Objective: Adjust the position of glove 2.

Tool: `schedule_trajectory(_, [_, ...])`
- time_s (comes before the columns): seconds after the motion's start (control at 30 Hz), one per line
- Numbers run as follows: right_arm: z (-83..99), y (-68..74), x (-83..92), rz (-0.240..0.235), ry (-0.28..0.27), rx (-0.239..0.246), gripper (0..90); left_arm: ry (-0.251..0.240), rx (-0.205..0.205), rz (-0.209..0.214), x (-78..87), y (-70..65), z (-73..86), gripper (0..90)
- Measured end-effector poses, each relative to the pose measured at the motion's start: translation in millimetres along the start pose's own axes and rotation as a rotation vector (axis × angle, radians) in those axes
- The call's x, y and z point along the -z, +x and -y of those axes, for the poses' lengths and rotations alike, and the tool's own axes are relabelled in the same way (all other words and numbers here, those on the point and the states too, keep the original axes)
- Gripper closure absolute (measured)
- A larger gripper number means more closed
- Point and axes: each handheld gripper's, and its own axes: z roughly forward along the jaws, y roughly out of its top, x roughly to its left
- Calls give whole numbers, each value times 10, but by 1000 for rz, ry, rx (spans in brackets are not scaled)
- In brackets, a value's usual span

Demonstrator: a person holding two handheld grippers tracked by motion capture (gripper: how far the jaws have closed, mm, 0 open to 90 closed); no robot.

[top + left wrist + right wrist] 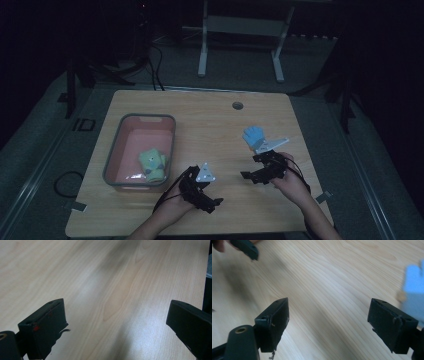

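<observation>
Black left gripper (216, 202), grey plate, black cables

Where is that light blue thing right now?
In the high view the light blue thing lies on the table, right of centre, just beyond the right hand-held gripper.

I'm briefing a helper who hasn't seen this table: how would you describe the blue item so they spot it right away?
Start from the wooden table and look at its right half, away from the grey bin with the pink inside. The blue item lies flat on the bare wood just beyond the right gripper. It is the one light blue thing; the other soft item is green and sits inside the bin.
</observation>
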Motion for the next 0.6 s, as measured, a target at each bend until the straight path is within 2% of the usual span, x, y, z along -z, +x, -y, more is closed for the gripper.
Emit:
schedule_trajectory(0.07, [94, -43, 29, 10, -2, -14, 170, -1, 8, 4, -27, -5, 66, 29])
schedule_trajectory(0.17, [230, -116, 67, 33, -14, -48, 151, -27, 12, -12, -43, -15, 156, 29])
schedule_trajectory(0.23, [316, -168, 88, 39, -28, -80, 142, -52, 20, -23, -48, -18, 214, 29])
schedule_trajectory(0.3, [395, -212, 103, 68, -45, -104, 141, -71, 36, -22, -56, -17, 267, 30])
schedule_trajectory(0.4, [488, -277, 128, 82, -82, -138, 124, -77, 36, -33, -65, -25, 337, 30])
schedule_trajectory(0.43, [513, -293, 130, 86, -82, -138, 123, -83, 32, -40, -66, -31, 360, 29])
schedule_trajectory(0.53, [572, -342, 128, 137, -84, -129, 145, -97, 28, -60, -61, -38, 414, 29])
schedule_trajectory(0.6, [595, -398, 136, 143, -103, -143, 198, -113, 41, -62, -53, -29, 439, 30])
